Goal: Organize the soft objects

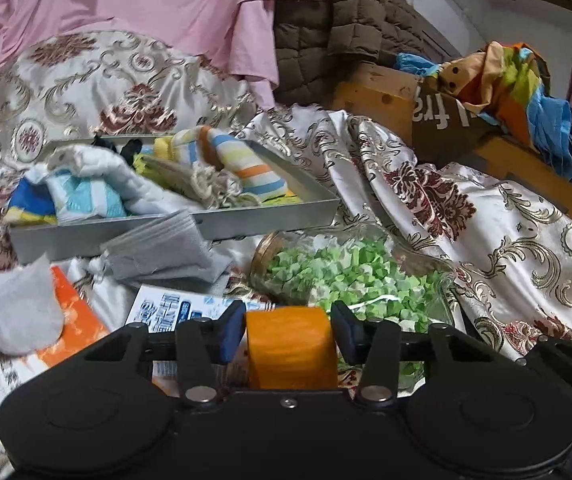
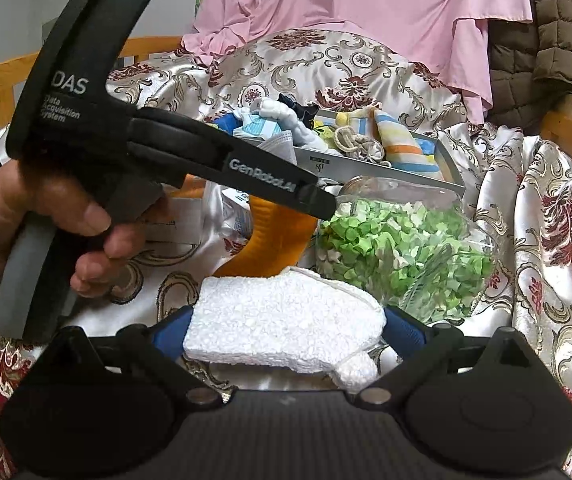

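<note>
Over the bed, left gripper has its jaws clamped on an orange sponge, right gripper on white foam, both mid-carry and next needing a lift across to the metal tray just beyond.

tray: matt grey metal | bedspread: glossy satin cloth | foam block: rough white

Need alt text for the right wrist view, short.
The right gripper holds a white foam block over a floral bedspread. Ahead, the left gripper, in a hand, grips an orange piece beside a jar of green bits; behind them sits a metal tray of cloth items.
</note>
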The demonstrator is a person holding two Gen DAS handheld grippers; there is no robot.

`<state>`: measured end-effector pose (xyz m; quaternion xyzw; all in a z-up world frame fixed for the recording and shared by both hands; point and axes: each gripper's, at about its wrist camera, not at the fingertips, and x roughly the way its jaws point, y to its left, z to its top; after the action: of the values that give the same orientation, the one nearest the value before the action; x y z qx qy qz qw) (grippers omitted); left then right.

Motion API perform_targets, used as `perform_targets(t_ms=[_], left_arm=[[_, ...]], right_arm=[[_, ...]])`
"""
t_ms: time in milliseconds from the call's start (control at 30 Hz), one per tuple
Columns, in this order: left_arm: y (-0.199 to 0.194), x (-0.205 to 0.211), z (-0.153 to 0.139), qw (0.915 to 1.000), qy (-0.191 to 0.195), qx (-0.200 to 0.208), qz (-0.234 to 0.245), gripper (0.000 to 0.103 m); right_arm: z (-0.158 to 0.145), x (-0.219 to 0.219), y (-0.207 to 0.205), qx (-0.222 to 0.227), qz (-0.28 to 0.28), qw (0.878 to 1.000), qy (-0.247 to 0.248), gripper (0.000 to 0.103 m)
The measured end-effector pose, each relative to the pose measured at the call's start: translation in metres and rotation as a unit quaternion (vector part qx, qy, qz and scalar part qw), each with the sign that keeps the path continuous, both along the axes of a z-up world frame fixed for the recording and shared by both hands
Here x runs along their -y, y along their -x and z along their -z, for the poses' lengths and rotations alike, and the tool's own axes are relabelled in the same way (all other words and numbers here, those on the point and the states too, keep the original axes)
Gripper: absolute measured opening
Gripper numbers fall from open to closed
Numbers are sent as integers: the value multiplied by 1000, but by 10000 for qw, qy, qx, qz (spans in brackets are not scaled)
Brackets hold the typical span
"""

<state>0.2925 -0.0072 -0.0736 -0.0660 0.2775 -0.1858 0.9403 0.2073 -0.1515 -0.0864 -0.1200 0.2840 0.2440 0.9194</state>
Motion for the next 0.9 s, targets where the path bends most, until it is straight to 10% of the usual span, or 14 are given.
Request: perform_targets(t_ms=[900], left_arm=[[50, -8, -52, 9957, -22, 847, -366, 42]], right_arm=[[-24, 11, 17, 429, 172, 9984, -333, 99]])
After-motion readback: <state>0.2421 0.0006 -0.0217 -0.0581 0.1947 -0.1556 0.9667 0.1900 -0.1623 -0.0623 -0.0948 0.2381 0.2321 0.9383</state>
